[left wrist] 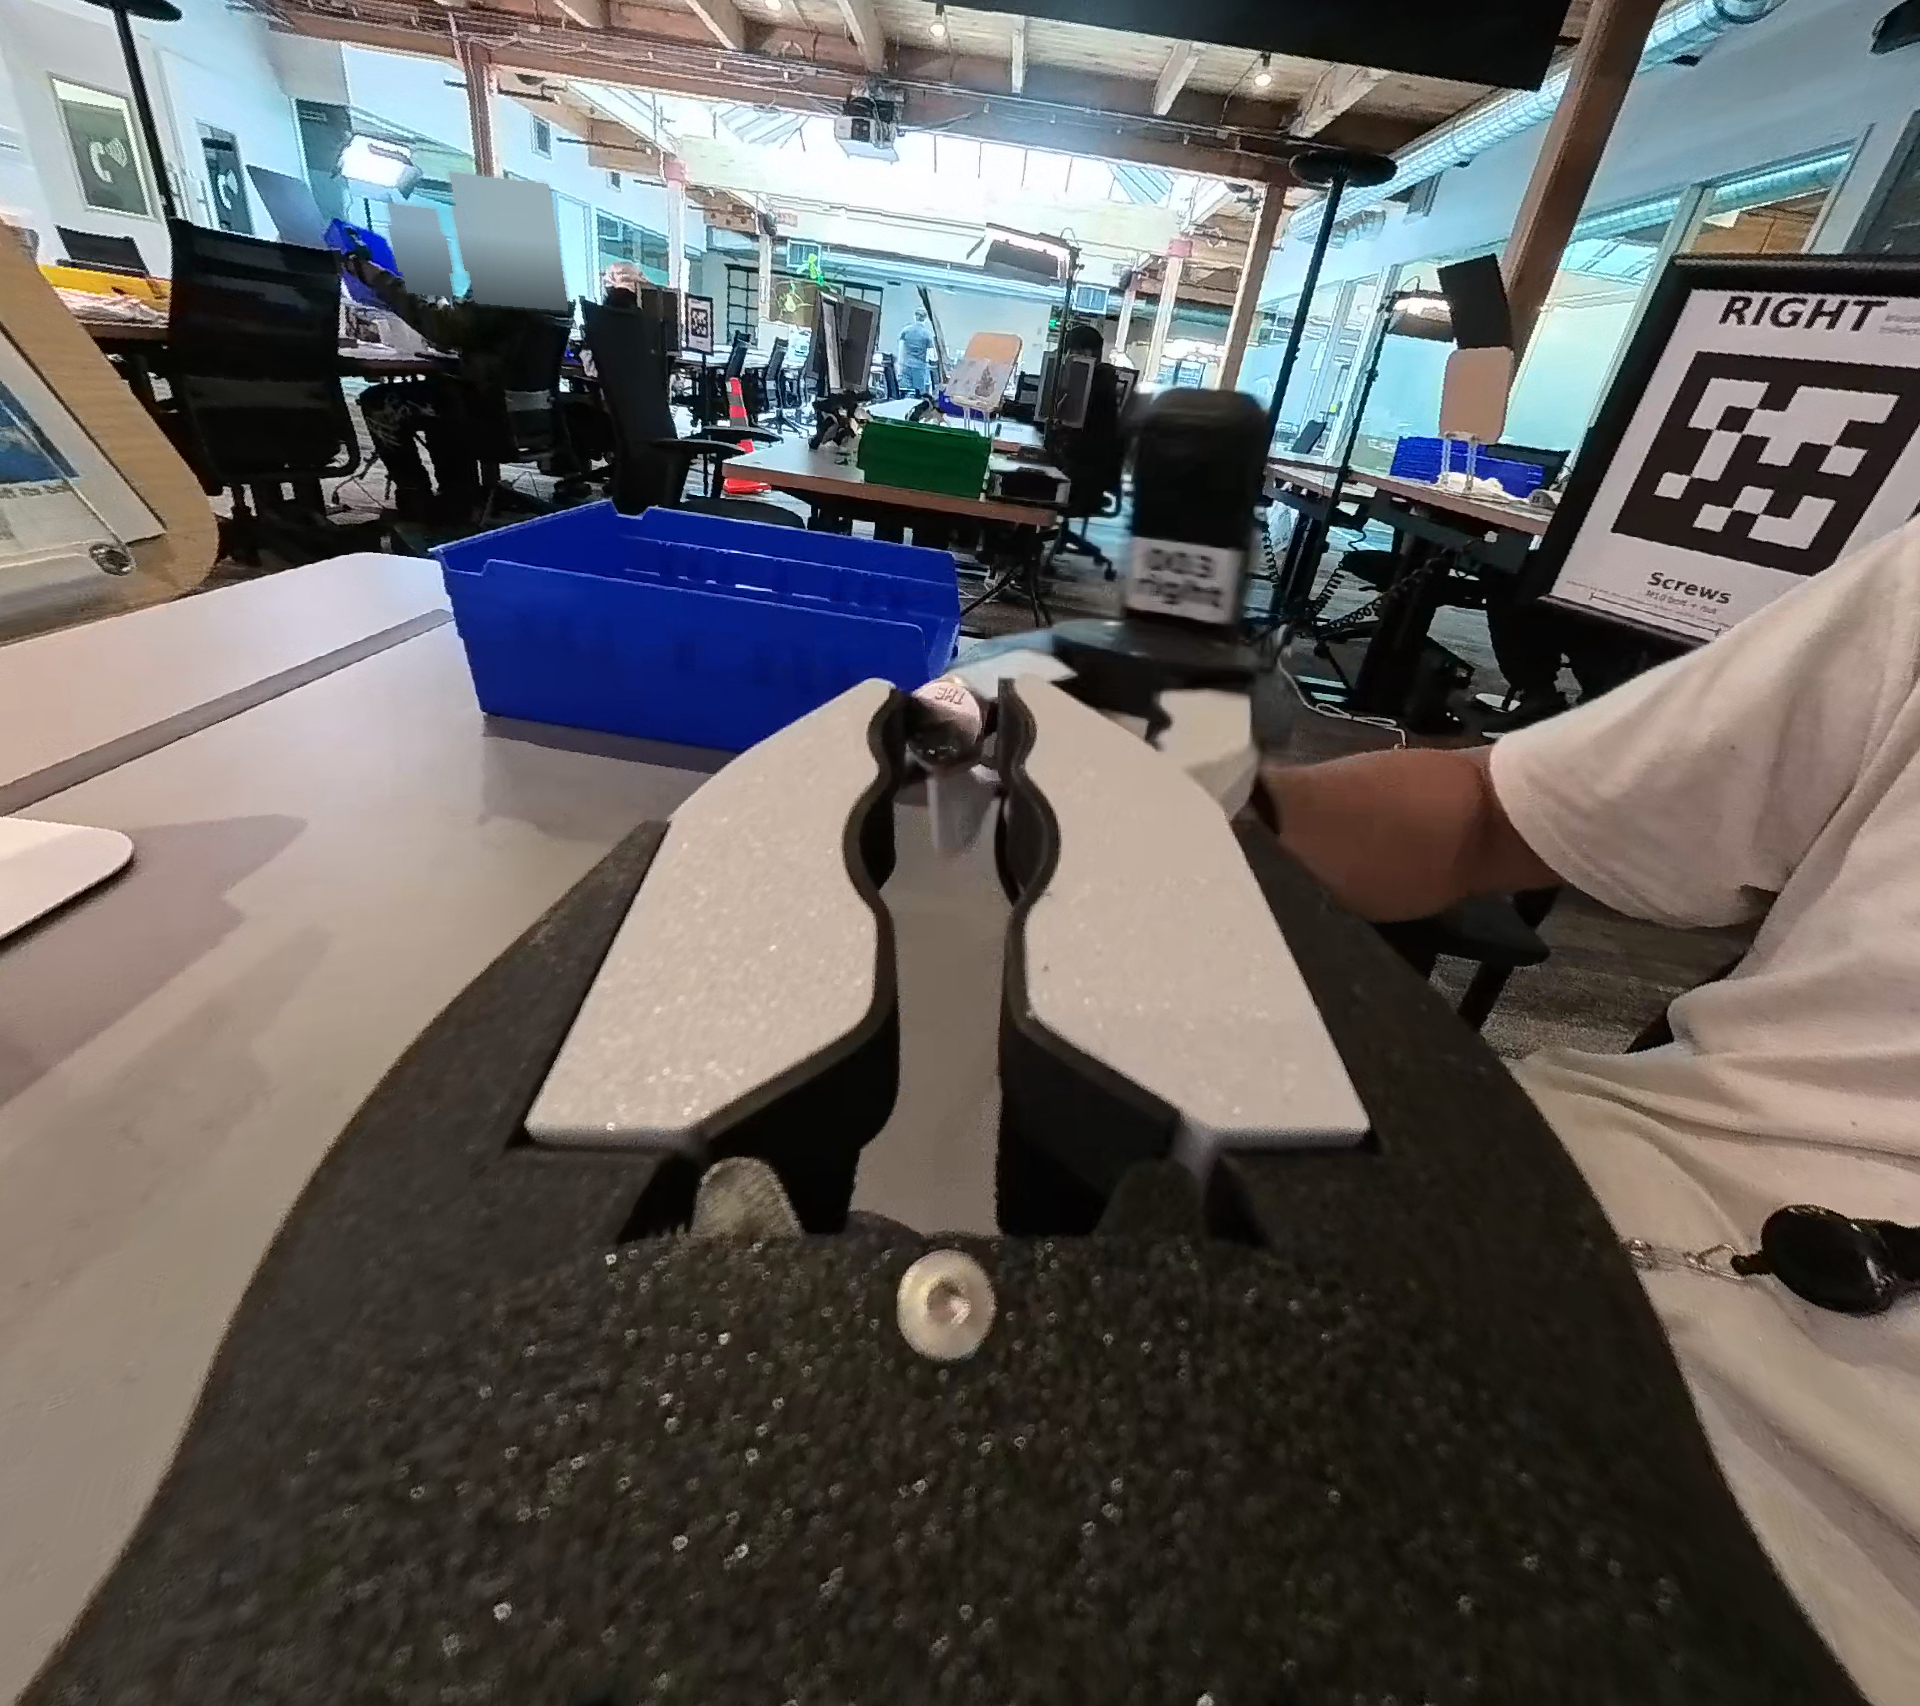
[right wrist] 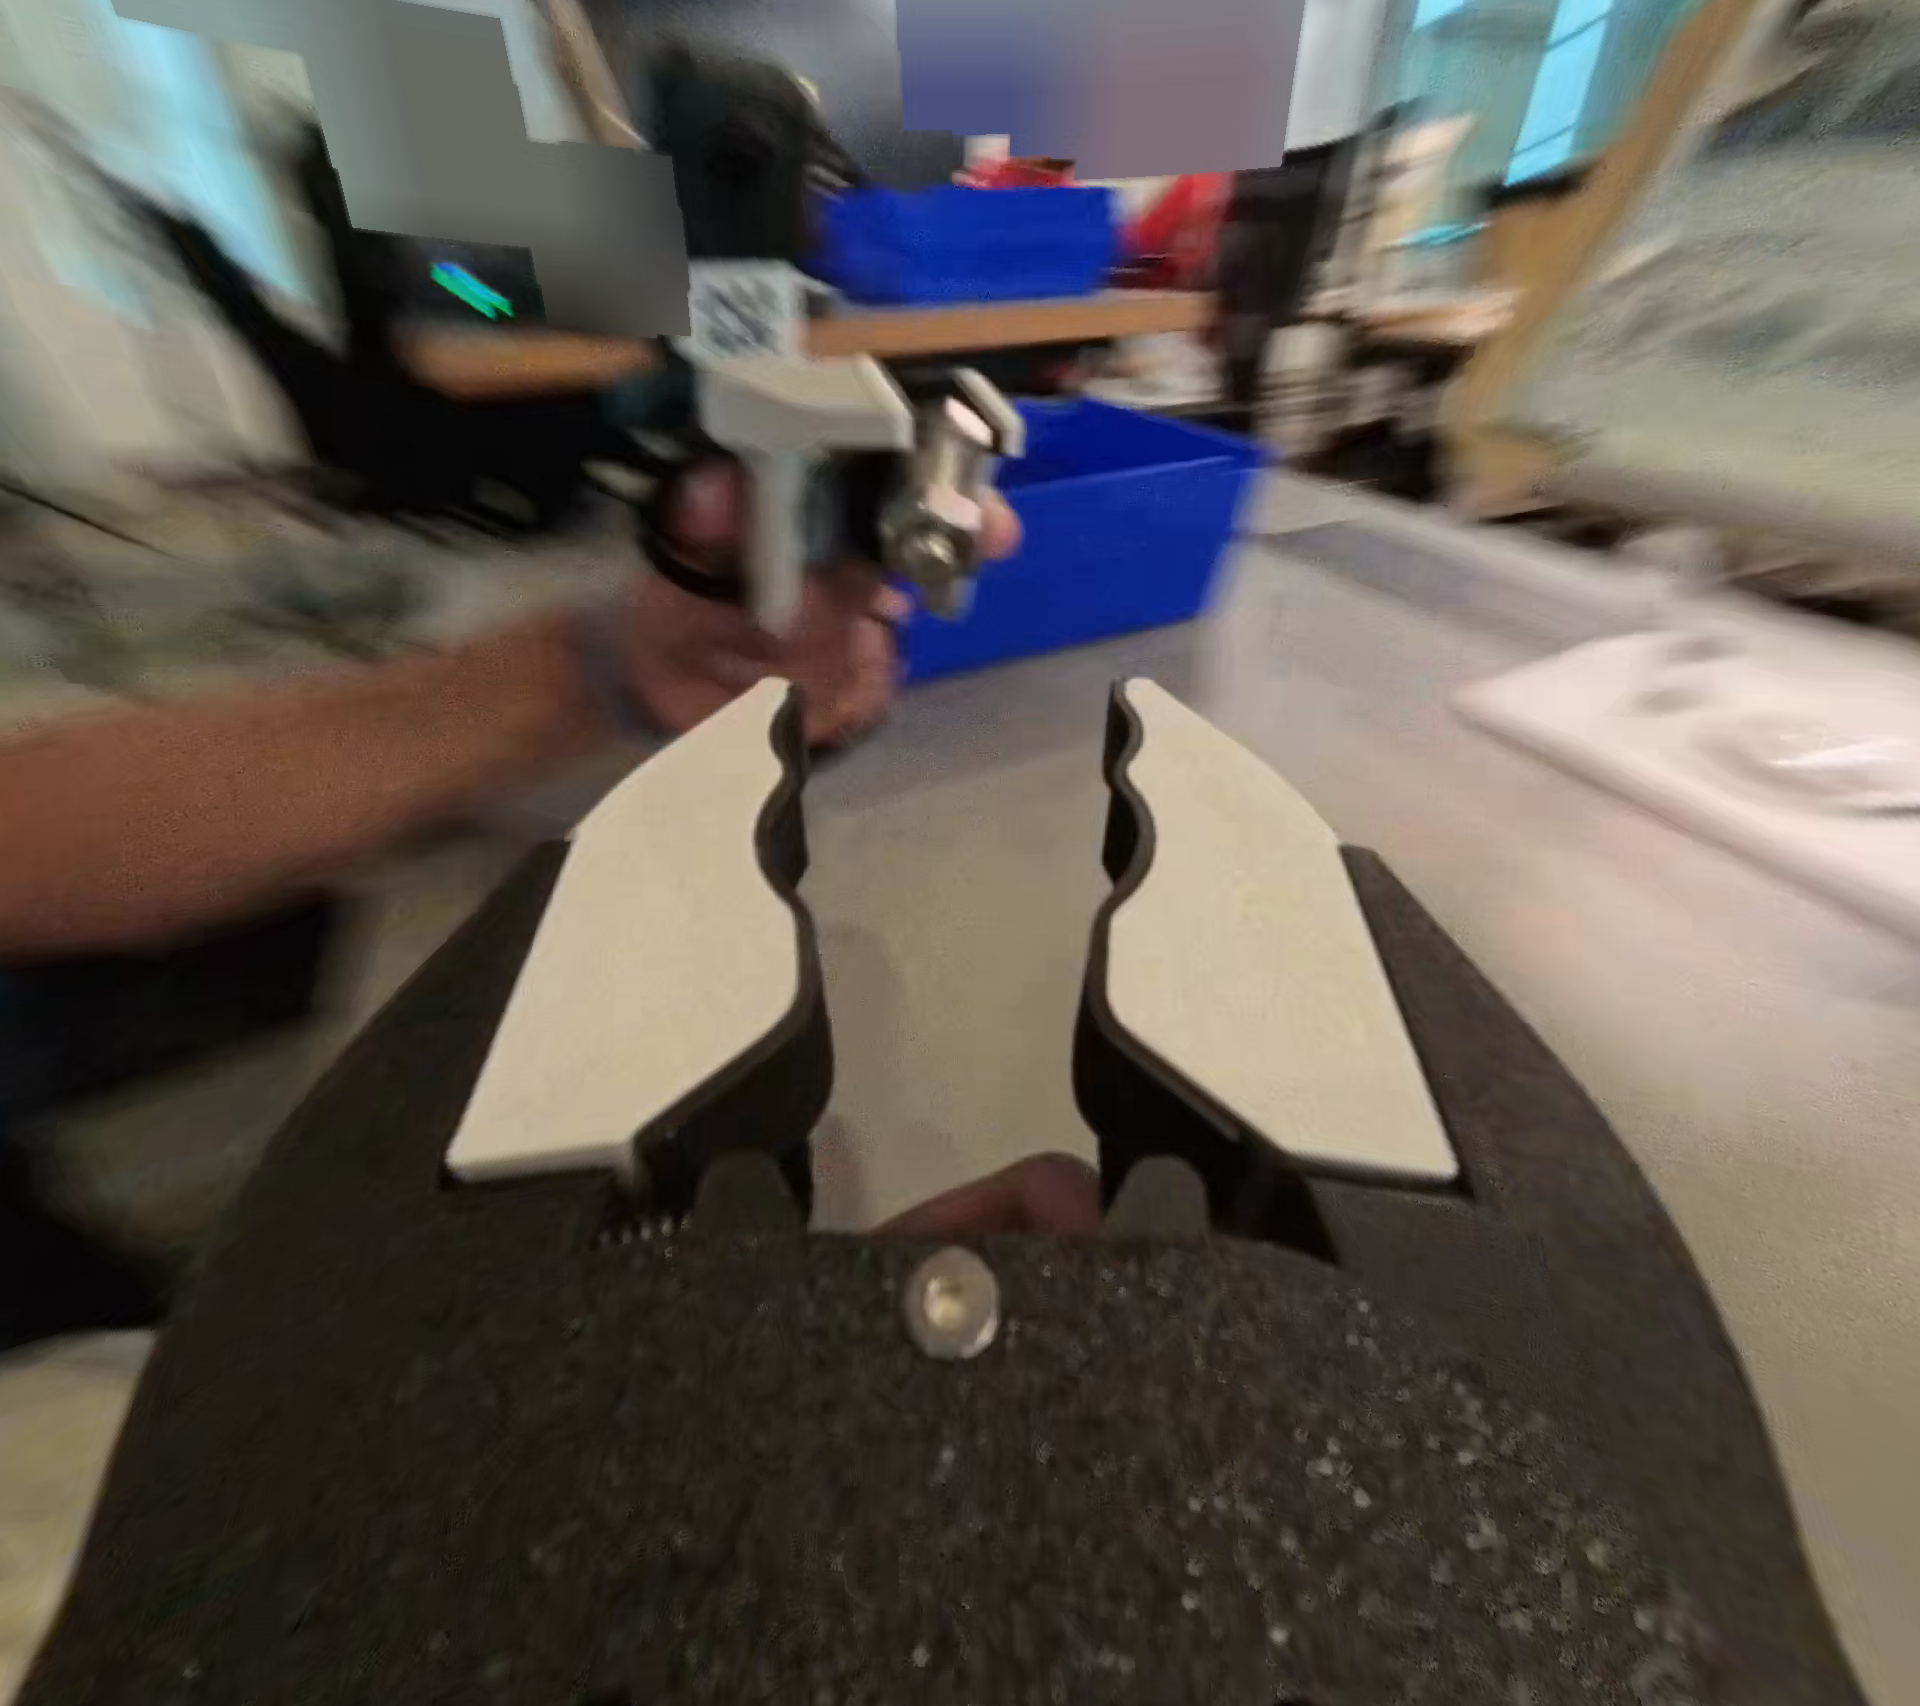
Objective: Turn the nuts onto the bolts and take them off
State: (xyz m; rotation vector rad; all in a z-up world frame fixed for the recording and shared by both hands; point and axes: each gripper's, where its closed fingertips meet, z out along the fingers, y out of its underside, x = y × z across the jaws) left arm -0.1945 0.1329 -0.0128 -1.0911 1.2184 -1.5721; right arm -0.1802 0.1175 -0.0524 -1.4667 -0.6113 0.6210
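Note:
In the left wrist view my left gripper (left wrist: 943, 706) is shut on the head of a silver bolt (left wrist: 943, 721), held above the grey table. The right wrist view shows that same bolt (right wrist: 940, 482) from the other side, pointing down toward me with a nut (right wrist: 925, 544) on its thread, in the left gripper (right wrist: 951, 420). My right gripper (right wrist: 954, 700) is open and empty, a short way in front of the bolt. It also shows in the left wrist view (left wrist: 1184, 648), just behind the bolt. The right wrist view is motion-blurred.
A blue bin (left wrist: 686, 607) stands on the grey table (left wrist: 260, 981) behind the grippers; it shows in the right wrist view (right wrist: 1122, 534) too. A white tray (right wrist: 1714, 742) lies at the right. A framed marker sign (left wrist: 1756, 451) stands at the right edge. A person's arm (left wrist: 1392, 825) holds the right gripper.

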